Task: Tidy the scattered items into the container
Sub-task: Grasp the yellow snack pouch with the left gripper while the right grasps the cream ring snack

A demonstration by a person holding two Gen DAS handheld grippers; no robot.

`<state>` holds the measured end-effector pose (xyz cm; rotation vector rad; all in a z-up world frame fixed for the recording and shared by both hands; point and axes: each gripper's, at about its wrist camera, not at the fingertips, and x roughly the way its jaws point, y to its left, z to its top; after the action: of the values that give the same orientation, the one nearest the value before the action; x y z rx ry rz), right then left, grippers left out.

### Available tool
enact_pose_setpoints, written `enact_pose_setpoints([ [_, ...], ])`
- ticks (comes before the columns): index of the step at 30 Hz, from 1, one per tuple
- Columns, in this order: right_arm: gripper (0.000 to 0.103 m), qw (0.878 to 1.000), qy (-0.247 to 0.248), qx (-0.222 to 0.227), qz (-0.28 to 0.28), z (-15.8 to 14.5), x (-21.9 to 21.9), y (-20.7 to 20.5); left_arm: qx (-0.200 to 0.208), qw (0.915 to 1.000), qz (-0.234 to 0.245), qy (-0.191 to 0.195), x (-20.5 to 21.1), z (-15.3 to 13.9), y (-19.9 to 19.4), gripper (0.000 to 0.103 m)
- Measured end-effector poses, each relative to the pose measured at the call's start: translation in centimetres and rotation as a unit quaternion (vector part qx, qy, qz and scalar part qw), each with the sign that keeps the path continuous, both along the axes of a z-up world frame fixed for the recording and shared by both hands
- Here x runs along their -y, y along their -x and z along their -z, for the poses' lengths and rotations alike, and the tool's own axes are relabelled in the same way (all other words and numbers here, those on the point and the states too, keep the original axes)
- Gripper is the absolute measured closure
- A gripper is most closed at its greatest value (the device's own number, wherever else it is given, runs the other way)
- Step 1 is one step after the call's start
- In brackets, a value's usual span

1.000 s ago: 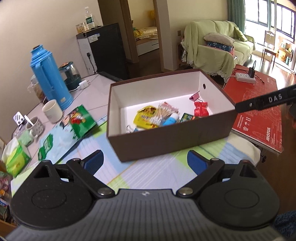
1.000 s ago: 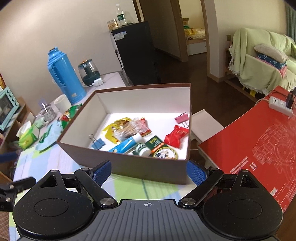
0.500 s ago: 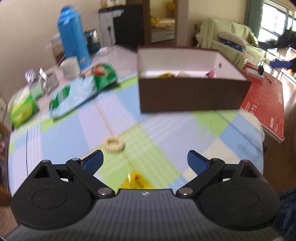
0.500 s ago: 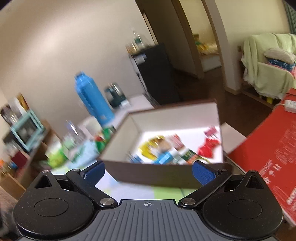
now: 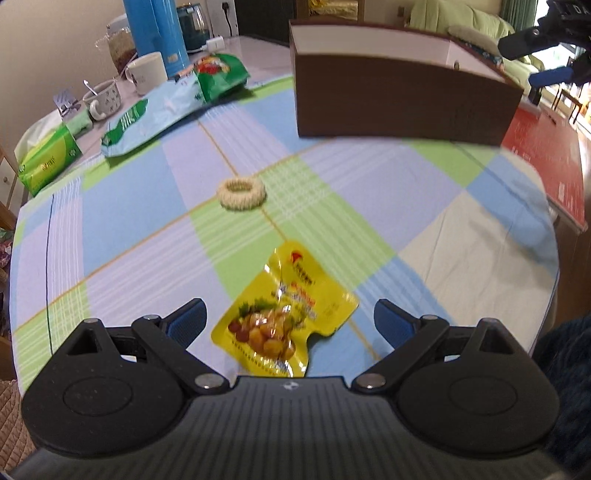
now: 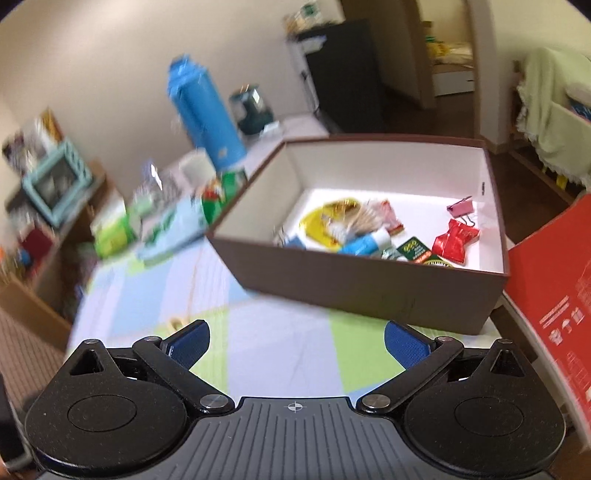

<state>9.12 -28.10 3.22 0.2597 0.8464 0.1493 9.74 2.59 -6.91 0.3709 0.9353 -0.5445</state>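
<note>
A yellow snack packet (image 5: 282, 317) lies on the checked tablecloth directly between the spread blue fingers of my left gripper (image 5: 290, 321), which is open and low over the table. Further out rests a cream hair tie (image 5: 241, 192). The brown box (image 5: 399, 99) stands at the far right of the left wrist view. My right gripper (image 6: 297, 345) is open and empty, hovering short of the brown box (image 6: 354, 284). Inside that box lie several small items, among them a red wrapper (image 6: 454, 243), a pink clip (image 6: 461, 207) and a blue tube (image 6: 364, 242).
A blue thermos (image 5: 155, 33), white mug (image 5: 147, 72), green snack bags (image 5: 173, 99) and a tissue pack (image 5: 48, 158) crowd the table's far left. A red board (image 5: 546, 162) lies beyond the right edge. The other gripper (image 5: 546, 40) shows at top right.
My left gripper has swung back and down from the box to the near table, bringing the yellow packet between its fingers. My right gripper has drawn back from the box and turned left.
</note>
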Motion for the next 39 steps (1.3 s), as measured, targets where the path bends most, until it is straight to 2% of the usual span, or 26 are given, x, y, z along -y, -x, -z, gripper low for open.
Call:
enact_pose_setpoints([
  [4,0.000,0.999,0.020,-0.045,-0.018,2.0,-1.0,-0.8,-0.005,0.9998,0.016,-0.007,-0.6,1.0,0.1,0.008],
  [10,0.000,0.996,-0.007,-0.079,-0.028,4.1,-1.3,-1.5,0.000,0.9950,0.088,-0.047,-0.7,2.6,-0.3,0.008],
  [13,0.000,0.996,-0.009,-0.087,-0.035,4.5,-1.7,-2.0,-0.004,0.9894,0.132,-0.062,-0.7,3.5,-1.2,0.008],
  [18,0.000,0.994,-0.011,-0.104,-0.035,5.4,-1.9,-2.8,-0.019,0.9754,0.205,-0.078,-0.4,4.8,-3.3,0.007],
  [21,0.000,0.993,-0.013,-0.112,-0.033,5.8,-2.1,-3.2,-0.041,0.9688,0.235,-0.066,-0.2,5.3,-4.5,0.008],
  [22,0.000,0.993,-0.013,-0.113,-0.033,5.8,-2.2,-3.3,-0.049,0.9674,0.242,-0.059,-0.2,5.3,-4.8,0.010],
  [23,0.000,0.993,-0.014,-0.115,-0.034,5.9,-2.3,-3.4,-0.055,0.9664,0.246,-0.049,-0.3,5.3,-4.9,0.020],
  [25,0.000,0.993,-0.011,-0.116,-0.036,6.1,-2.6,-3.7,-0.066,0.9644,0.254,-0.032,-0.4,5.1,-5.1,0.033],
  [26,0.000,0.992,-0.010,-0.117,-0.040,6.2,-2.8,-3.9,-0.067,0.9645,0.254,-0.030,-0.4,5.0,-5.0,0.039],
  [29,0.000,0.991,-0.011,-0.120,-0.058,6.7,-3.9,-4.7,-0.070,0.9684,0.238,-0.021,-0.8,4.5,-4.8,0.046],
  [34,0.000,0.985,-0.004,-0.120,-0.121,7.8,-7.2,-6.4,-0.065,0.9820,0.176,-0.024,-2.6,3.1,-4.7,0.049],
  [39,0.000,0.973,0.008,-0.109,-0.206,9.3,-11.8,-8.4,-0.056,0.9925,0.106,-0.021,-5.8,1.6,-5.0,0.049],
])
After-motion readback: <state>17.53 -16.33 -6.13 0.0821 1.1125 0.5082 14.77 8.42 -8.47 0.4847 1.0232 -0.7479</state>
